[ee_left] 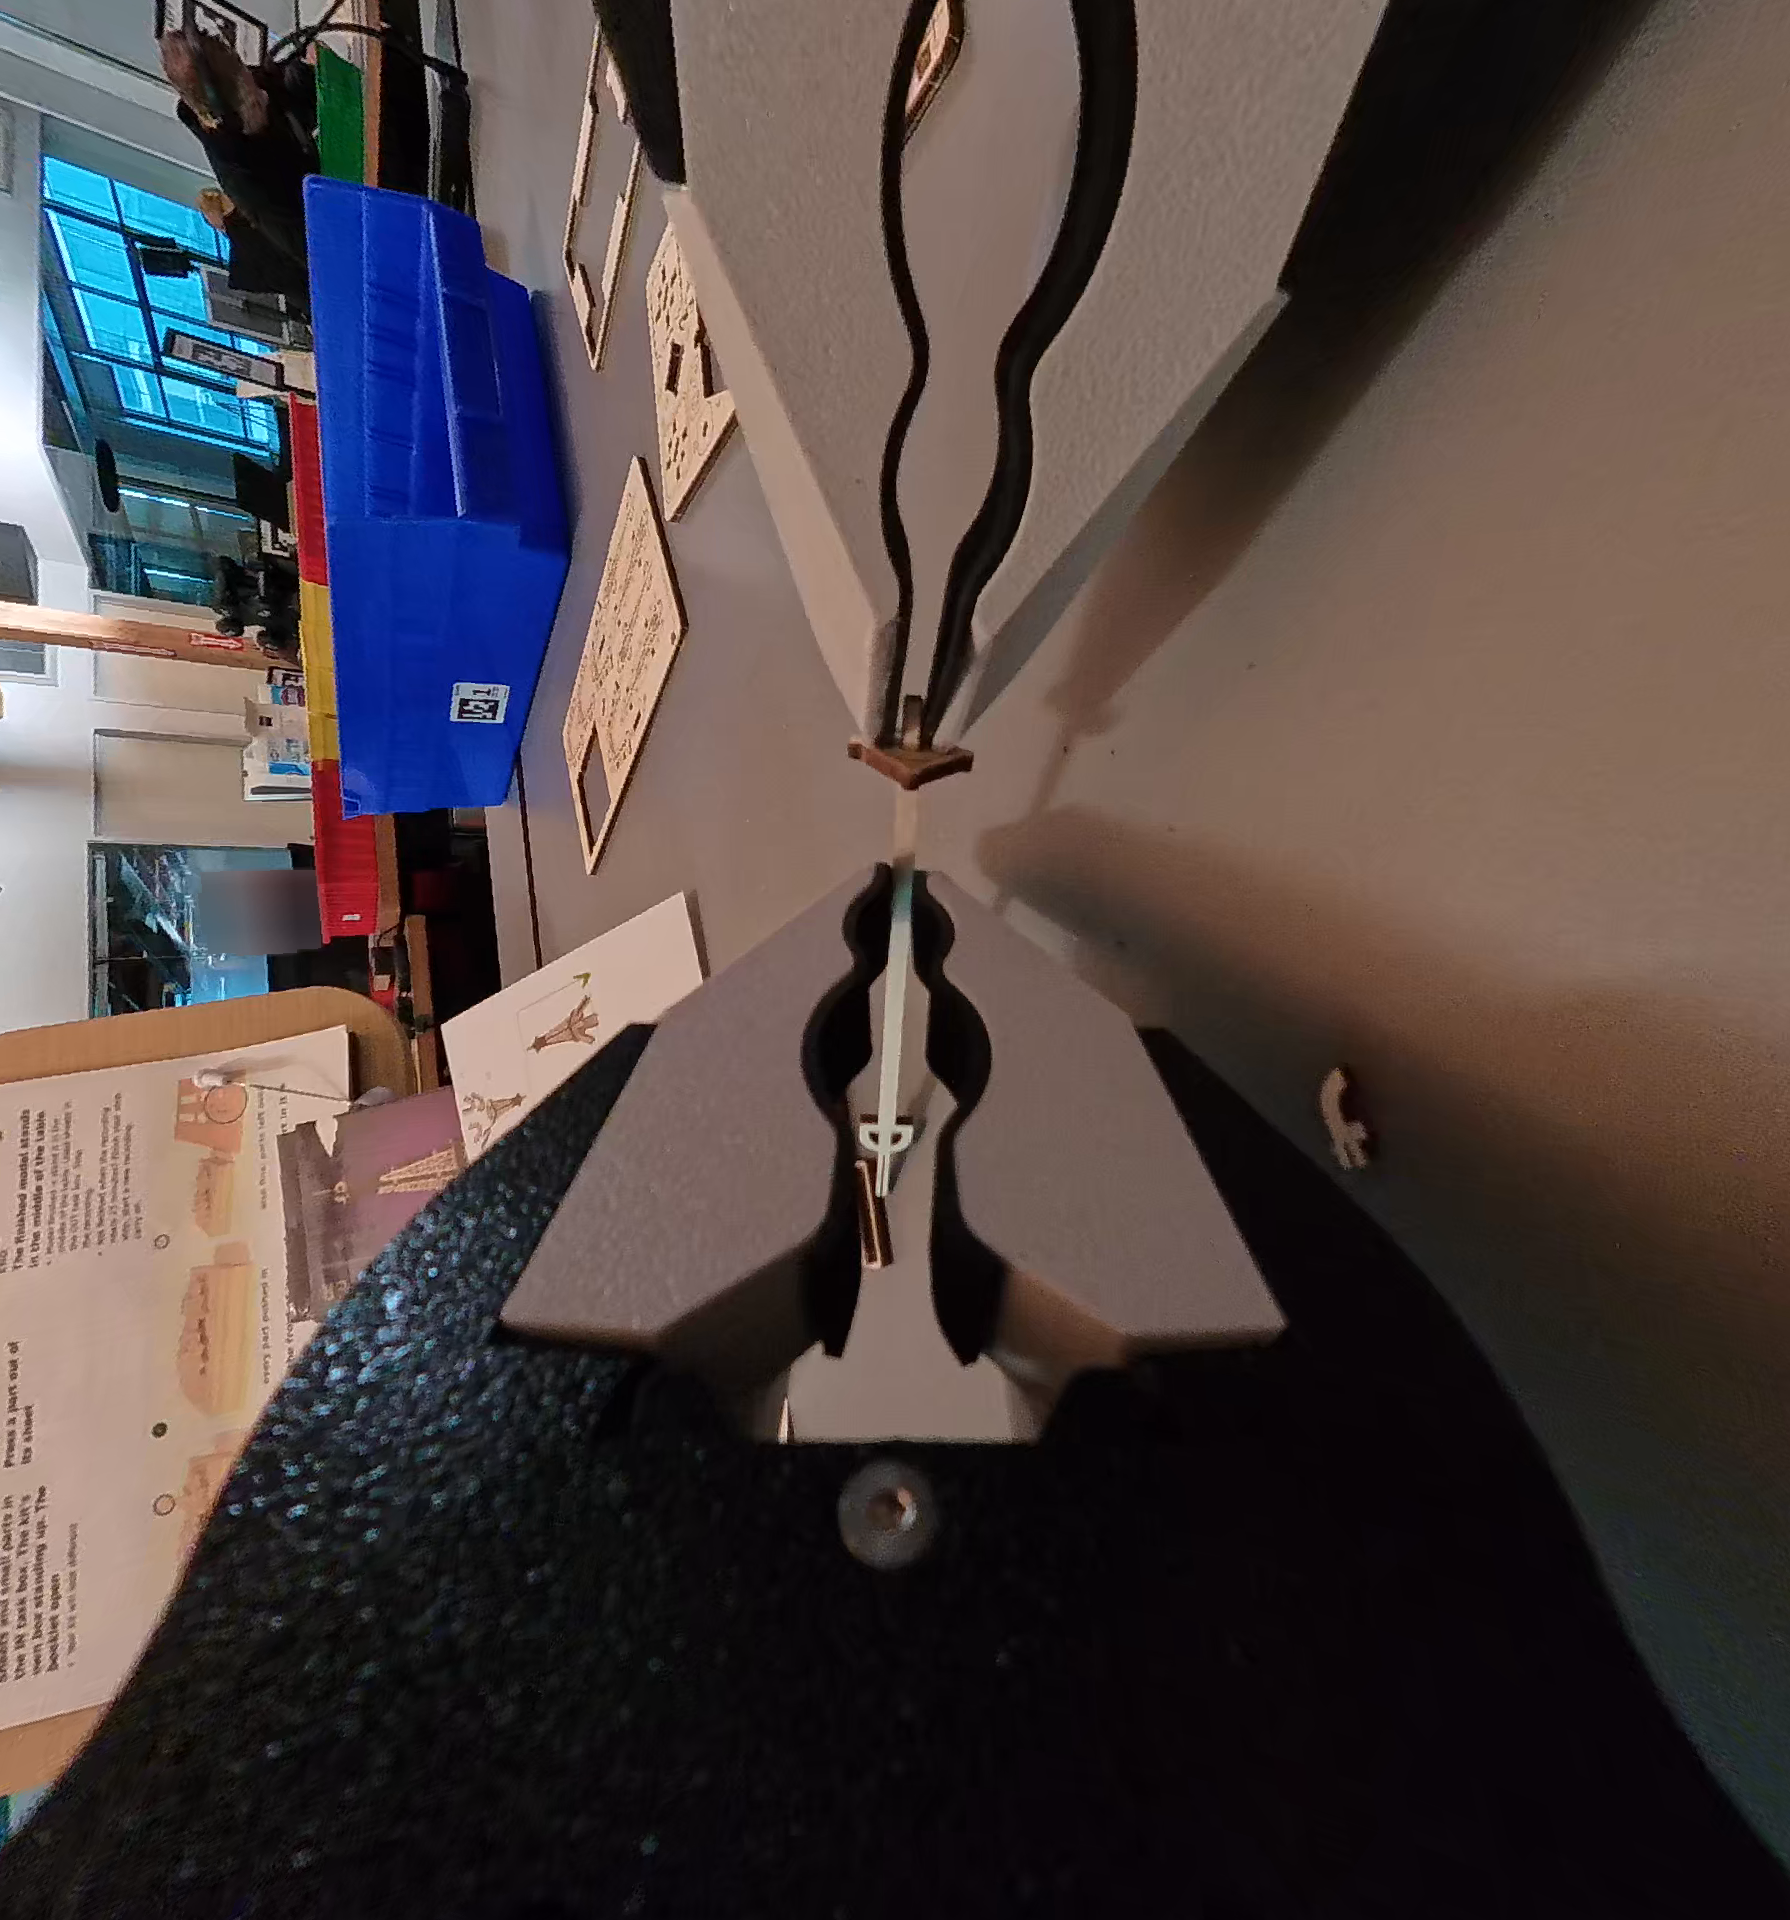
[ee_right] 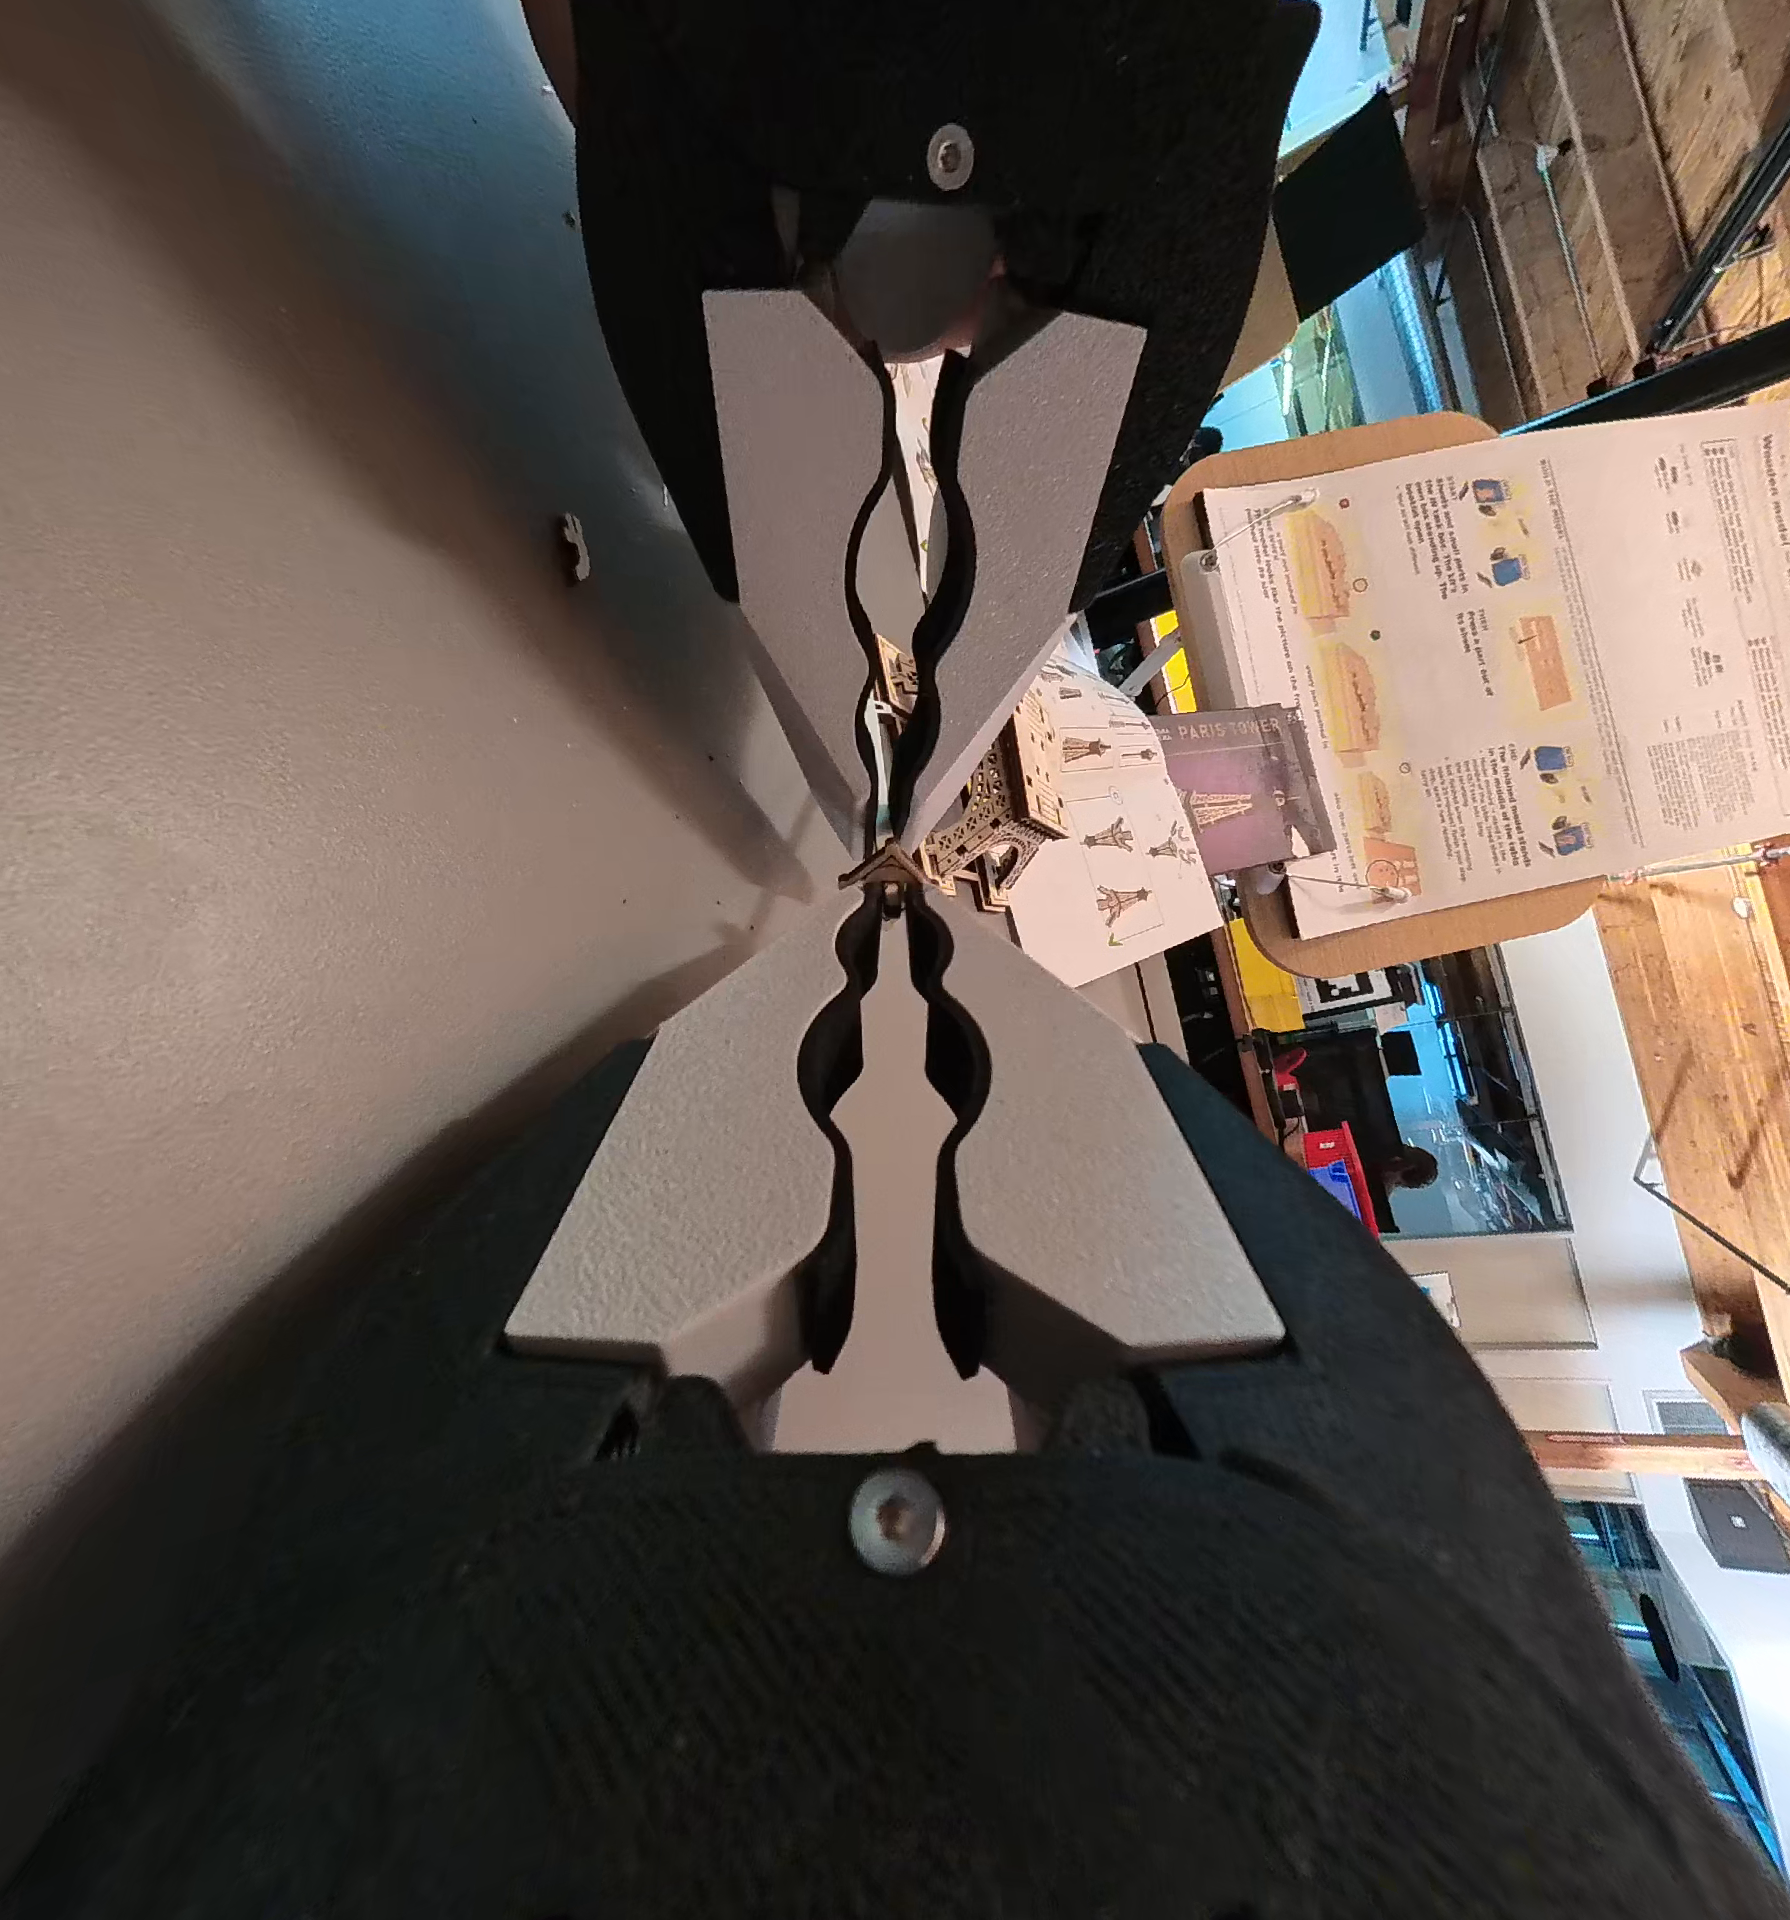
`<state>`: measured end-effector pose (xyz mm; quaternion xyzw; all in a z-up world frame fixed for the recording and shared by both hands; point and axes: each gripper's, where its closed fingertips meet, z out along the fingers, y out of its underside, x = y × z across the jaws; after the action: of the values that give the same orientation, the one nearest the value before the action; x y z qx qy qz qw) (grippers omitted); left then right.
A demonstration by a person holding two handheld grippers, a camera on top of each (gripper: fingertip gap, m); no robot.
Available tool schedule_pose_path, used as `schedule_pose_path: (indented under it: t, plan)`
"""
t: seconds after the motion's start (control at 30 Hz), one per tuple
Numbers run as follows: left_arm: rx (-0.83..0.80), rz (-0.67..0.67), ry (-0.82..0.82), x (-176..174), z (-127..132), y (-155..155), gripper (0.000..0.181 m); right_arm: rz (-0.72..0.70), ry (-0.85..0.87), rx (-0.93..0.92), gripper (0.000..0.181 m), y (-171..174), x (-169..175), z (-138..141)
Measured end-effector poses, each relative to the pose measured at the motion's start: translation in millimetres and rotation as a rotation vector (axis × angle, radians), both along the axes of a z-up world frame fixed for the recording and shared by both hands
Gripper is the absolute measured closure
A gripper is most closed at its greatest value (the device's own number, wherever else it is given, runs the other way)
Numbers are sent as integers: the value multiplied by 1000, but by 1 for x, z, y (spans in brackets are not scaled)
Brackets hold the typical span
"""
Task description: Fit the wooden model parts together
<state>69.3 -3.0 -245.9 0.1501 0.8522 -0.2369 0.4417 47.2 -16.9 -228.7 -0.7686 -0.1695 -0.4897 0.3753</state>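
Since both parts are already gripped and nose to nose, I'd call this the actual mating step: getting the thin pale strip [ee_left: 899, 997] into the little square plate [ee_left: 910, 761]. The left tongs [ee_left: 901, 883] are closed down on the strip, which lies lengthwise in the slot between the fingers, so its long axis runs straight out along them and its free end points at the middle of the square plate. The right tongs [ee_right: 886, 904] come at the plate from the opposite side, pinched nearly shut at the very tips on a small tab sticking out of its back. The plate shows edge-on, so its flat face sits crosswise to the strip. I can't tell whether the strip's end is touching the plate or just short of it, and any hole in the plate is hidden. My guess is the next move needs a straight push along the strip's axis, with the plate held square; any tilt and that skinny strip probably bends or skids off. The half-built tower model [ee_right: 984, 831] stands just behind the plate on the worktop [ee_left: 1493, 727], and one loose wooden scrap [ee_left: 1346, 1120] lies well away from the plate.
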Motion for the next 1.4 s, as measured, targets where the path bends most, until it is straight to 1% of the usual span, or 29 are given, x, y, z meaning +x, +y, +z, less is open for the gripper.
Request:
schedule_pose_path:
  t: [0.3, 0.67, 0.77, 0.93, 1.23, 1.4]
  plan:
    - [8, 3, -2, 2, -1, 4, 181, 9, -3, -5, 179, 4, 0, -1]
    - [-1, -19, 13, 1, -1, 8, 181, 25, 36, 17, 179, 8, 0, -1]
    - [-8, -32, 23, -1, 0, 7, 181, 44, 85, 37, 180, 10, -1, -1]
    - [-53, -65, 55, -5, 1, 8, 181, 92, 105, 60, 180, 13, -3, 2]
    - [-123, -120, 0, -10, 10, 9, 181, 124, 66, 112, 179, 16, -7, 13]
    - [-87, -123, -22, -13, 2, 16, 181, 132, 22, 31, 180, 21, -12, 2]
